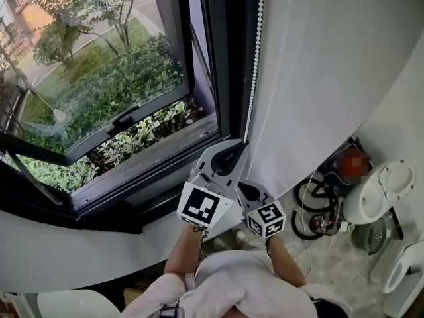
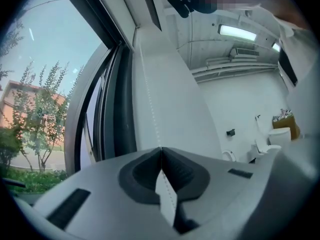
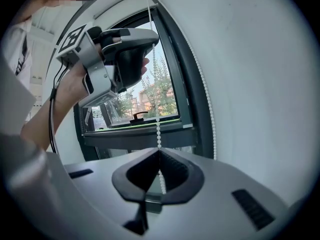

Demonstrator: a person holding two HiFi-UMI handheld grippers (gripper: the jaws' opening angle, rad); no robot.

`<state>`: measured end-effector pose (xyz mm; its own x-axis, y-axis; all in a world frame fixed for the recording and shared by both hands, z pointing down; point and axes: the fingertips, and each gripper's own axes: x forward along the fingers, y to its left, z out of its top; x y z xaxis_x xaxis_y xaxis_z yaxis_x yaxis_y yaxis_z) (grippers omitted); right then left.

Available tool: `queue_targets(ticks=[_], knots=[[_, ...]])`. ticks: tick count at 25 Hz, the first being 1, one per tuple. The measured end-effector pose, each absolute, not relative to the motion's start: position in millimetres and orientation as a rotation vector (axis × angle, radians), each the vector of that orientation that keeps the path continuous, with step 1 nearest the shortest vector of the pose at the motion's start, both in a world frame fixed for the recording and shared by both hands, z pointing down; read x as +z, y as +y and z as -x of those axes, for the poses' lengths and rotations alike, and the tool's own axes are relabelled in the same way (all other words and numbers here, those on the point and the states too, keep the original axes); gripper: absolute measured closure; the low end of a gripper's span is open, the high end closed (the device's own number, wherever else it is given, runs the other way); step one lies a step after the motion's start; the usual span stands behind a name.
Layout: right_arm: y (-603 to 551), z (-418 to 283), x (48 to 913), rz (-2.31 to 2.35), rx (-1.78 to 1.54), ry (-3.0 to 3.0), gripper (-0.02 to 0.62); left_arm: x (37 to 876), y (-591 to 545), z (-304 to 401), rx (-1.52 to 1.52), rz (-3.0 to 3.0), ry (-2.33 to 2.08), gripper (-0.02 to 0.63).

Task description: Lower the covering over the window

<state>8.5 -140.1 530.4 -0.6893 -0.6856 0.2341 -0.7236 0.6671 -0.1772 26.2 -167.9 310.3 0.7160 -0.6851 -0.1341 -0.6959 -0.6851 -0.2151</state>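
Green shrubs [image 1: 126,85] beyond open window [image 1: 99,141]

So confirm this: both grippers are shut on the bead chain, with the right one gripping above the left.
Not quite. Both are shut on the bead chain, but the left gripper grips above the right gripper, not below it. The right gripper view shows the left one higher up the chain.

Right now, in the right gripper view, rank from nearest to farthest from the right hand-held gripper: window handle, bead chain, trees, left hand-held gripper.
1. Bead chain, in its jaws.
2. Left hand-held gripper, upper left.
3. Window handle, on the sash.
4. Trees, outside.
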Motion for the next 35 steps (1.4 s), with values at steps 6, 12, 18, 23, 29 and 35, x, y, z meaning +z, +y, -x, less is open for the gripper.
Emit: queue_targets(ticks=[6, 12, 18, 23, 29, 35], knots=[[-132, -6, 554, -1.119, 0.441, -2.685, 0.598, 337, -166, -23, 0.047, 2.746, 1.142, 0.591], [-128, -5, 581, -1.090, 0.503, -2.637, 0.598, 363, -162, -24, 0.006, 2.791, 1.161, 0.591], [-128, -6, 604, -1.081, 0.554, -2.597, 0.598, 387, -161, -24, -0.045, 2.836, 1.173, 0.592], [-127, -6, 622, -1.069, 0.585, -2.564, 0.598, 405, -159, -24, -0.077, 2.861, 1.180, 0.592], [-122, -6, 645, -1.052, 0.635, -2.523, 0.598, 431, -156, -23, -0.129, 2.889, 1.194, 0.592], [-121, -8, 666, -1.032, 0.671, -2.481, 0.598, 449, -156, -26, -0.162, 2.913, 1.204, 0.592]])
